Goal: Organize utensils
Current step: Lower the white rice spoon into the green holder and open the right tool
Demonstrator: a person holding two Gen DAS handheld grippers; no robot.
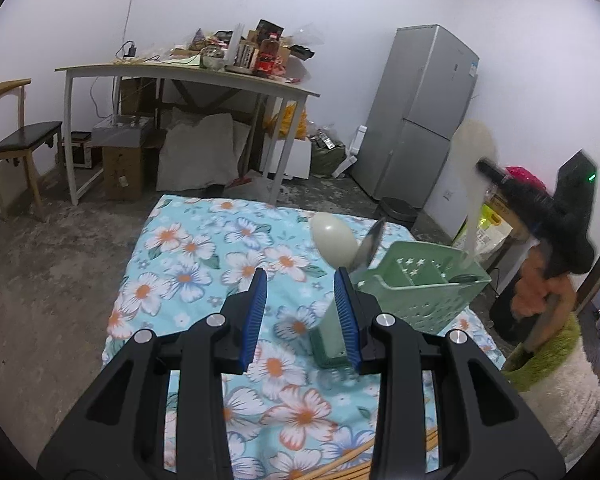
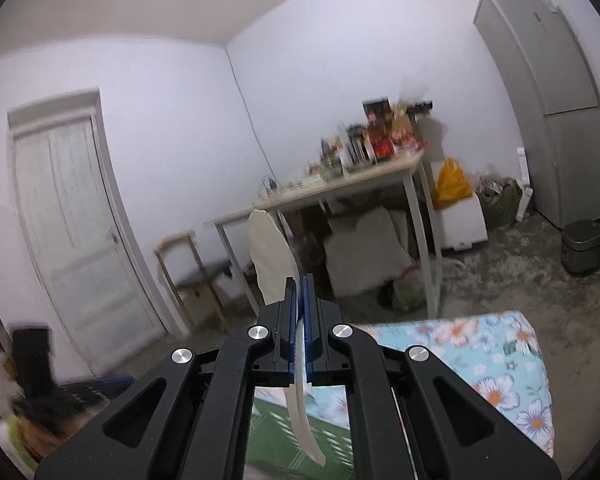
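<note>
A green slotted utensil basket (image 1: 420,284) stands on the floral cloth (image 1: 188,264), with a cream spoon (image 1: 334,240) and a metal spoon (image 1: 371,240) sticking out of its near end. My left gripper (image 1: 301,280) is open just left of the basket. A green corner of the basket shows beside the right pad, and nothing is pressed between the pads. Blurred at the right, my right gripper (image 1: 485,167) holds a white rice paddle (image 1: 474,148) above the basket's far end. In the right wrist view that gripper (image 2: 299,280) is shut on the paddle (image 2: 270,256), over the basket (image 2: 300,432).
Wooden chopsticks (image 1: 356,464) lie on the cloth at the near edge. Beyond the bed are a cluttered white table (image 1: 188,74), a wooden chair (image 1: 20,140), a grey fridge (image 1: 424,112) and a small dark bin (image 1: 396,210). A person's hand (image 1: 540,280) grips the right tool.
</note>
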